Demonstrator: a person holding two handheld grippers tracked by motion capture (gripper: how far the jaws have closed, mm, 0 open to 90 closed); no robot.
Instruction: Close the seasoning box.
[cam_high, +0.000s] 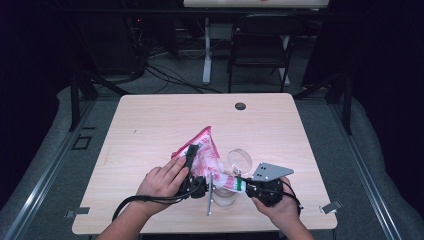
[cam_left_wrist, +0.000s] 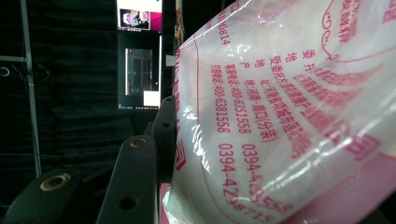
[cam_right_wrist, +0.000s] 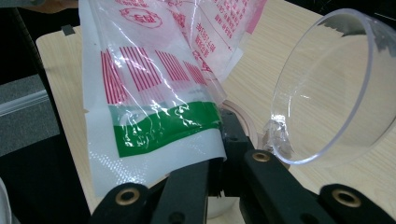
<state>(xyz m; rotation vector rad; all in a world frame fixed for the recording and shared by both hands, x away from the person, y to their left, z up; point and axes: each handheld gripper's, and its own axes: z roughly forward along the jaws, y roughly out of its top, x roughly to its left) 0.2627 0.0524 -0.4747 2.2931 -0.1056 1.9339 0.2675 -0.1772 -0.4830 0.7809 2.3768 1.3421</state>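
Hands: As the person's forearms come in from the near edge of the table, the left hand lies over its tool with the fingers stretched forward, and the right hand grips its tool from below, near the front edge.
Left gripper: the left gripper points away from the person and up along the bag; its jaws stand about half closed and hold the side of the plastic bag between them.
Right gripper: the right gripper points to the left, with the grey three-cornered plate on top; its jaws are pressed together on the green-striped end of the bag.
Bag: it is lifted between the two tools above the front middle of the table, one corner pointing up and away.
Left gripper view: the bag is very close, with pink printed digits and characters that the high view is too small to show; one black jaw rises beside it.
Right gripper view: the green band lies in the jaws, and a clear round container is tilted just beside them.
Around: a clear cup is beside the bag, partly hidden by the tools; a dark round cap sits at the far edge; a black chair stands behind the table.
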